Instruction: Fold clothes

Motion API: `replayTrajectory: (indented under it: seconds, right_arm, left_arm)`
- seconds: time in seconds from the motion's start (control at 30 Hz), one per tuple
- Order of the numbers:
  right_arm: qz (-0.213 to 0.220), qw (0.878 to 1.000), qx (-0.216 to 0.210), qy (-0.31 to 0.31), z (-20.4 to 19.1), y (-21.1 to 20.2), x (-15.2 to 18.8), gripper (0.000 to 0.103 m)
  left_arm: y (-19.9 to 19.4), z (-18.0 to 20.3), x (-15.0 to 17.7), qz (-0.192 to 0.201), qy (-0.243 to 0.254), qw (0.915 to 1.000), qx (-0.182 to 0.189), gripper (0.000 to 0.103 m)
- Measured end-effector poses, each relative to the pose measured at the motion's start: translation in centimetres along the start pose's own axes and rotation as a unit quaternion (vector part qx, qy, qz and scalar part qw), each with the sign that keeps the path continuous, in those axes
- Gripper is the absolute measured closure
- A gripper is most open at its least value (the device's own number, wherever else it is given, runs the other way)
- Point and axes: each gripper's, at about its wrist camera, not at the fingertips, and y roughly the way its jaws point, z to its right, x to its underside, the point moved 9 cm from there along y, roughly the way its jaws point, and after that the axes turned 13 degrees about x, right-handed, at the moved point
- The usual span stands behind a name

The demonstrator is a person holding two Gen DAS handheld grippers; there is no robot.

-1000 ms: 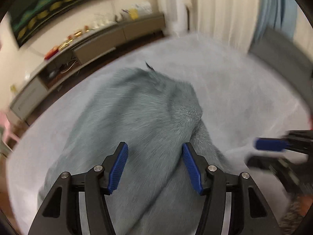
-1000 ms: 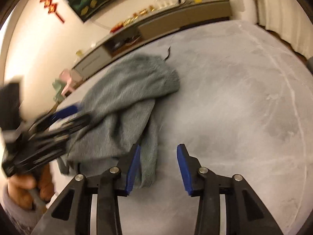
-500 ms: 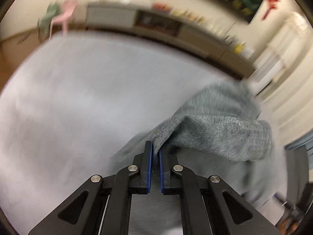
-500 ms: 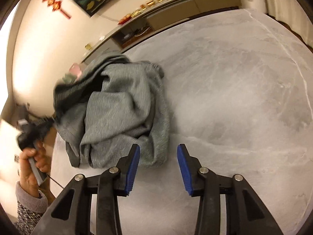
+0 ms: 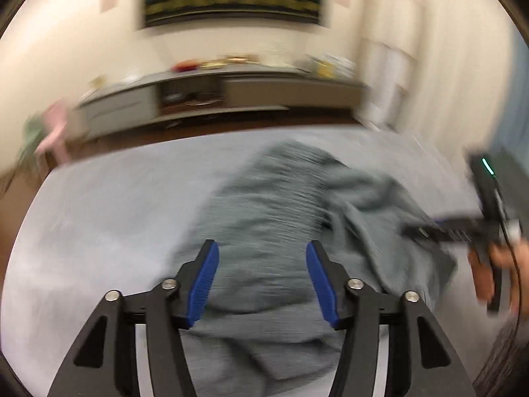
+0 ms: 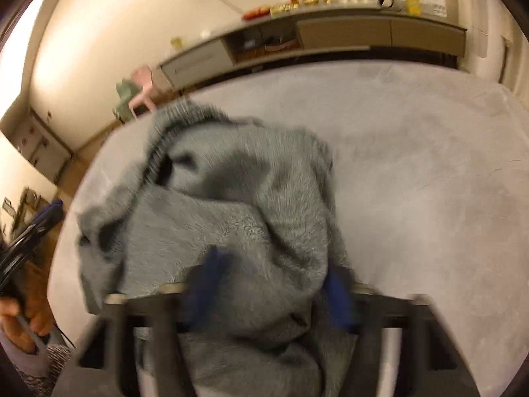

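Sweater [image 6: 231,218] bunched between both tools, sideboard [image 6: 330,36] behind.

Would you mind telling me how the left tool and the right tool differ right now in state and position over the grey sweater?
The left tool is sharp in its own view; the right tool is motion-blurred. The left tool's fingers frame a flat stretch of the grey sweater without touching it; the right tool's are sunk into a raised bunch of it. Shared: both stand open, with blue pads, over the same sweater.
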Motion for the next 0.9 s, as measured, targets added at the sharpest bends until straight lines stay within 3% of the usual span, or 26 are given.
replayTrajectory:
  seconds: [0.07,0.13,0.17,0.2,0.23,0.27,0.4,0.5,0.63,0.7,0.77,0.8,0.87,0.9]
  right_arm:
    - [-0.003,1.0,-0.005,-0.004,0.1,0.2,0.3,0.085]
    - [0.015,1.0,-0.008,-0.013,0.2,-1.1,-0.2,0.088]
    - [0.032,0.999,-0.01,-0.012,0.4,-2.3,-0.8,0.089]
    - [0.048,0.999,-0.014,-0.007,0.8,-3.5,-1.3,0.09]
    - [0.059,0.998,-0.018,-0.001,1.2,-4.5,-1.7,0.091]
    - [0.071,0.997,-0.021,0.006,1.7,-5.5,-2.0,0.091]
    - [0.109,0.994,-0.008,0.024,4.0,-8.9,-3.3,0.091]
    - [0.102,0.994,0.007,0.029,5.3,-9.1,-2.9,0.091]
    - [0.035,0.998,0.042,0.029,6.3,-5.6,-0.7,0.091]
    - [0.021,0.998,0.059,0.019,6.6,-4.5,-0.5,0.085]
    - [0.042,0.997,0.07,0.004,6.5,-5.6,-0.9,0.064]
    - [0.066,0.995,0.072,0.0,6.5,-6.9,-1.3,0.057]
    - [0.108,0.992,0.07,0.0,6.5,-9.3,-2.3,0.034]
    - [0.118,0.991,0.067,0.004,6.7,-9.9,-2.7,0.033]
  left_arm:
    - [3.7,1.9,0.6,-0.042,0.052,0.9977,-0.008,0.045]
    - [6.3,1.1,1.1,-0.067,0.072,0.9935,-0.057,0.046]
    - [7.4,0.2,1.4,-0.075,0.077,0.9907,-0.084,0.05]
    - [8.2,-0.8,1.6,-0.081,0.075,0.9884,-0.105,0.062]
    - [8.1,-2.3,1.6,-0.078,0.043,0.9912,-0.098,0.077]
    - [7.3,-3.6,1.2,-0.067,0.012,0.9935,-0.092,0.083]
    - [2.4,-9.0,-1.1,0.001,-0.098,0.9916,-0.085,0.088]
    - [-0.2,-13.1,-1.3,0.028,-0.172,0.9809,-0.086,0.088]
    - [0.4,-17.2,2.5,-0.006,-0.272,0.9604,-0.061,0.085]
    - [0.0,-17.3,2.8,-0.017,-0.277,0.9595,-0.051,0.079]
    - [-1.3,-16.7,2.1,-0.013,-0.257,0.9648,-0.053,0.071]
    - [-2.2,-16.0,1.3,-0.007,-0.23,0.9711,-0.062,0.067]
    - [-5.2,-13.9,-0.8,0.017,-0.148,0.9845,-0.093,0.043]
    - [-5.9,-12.5,-1.7,0.024,-0.121,0.9874,-0.099,0.039]
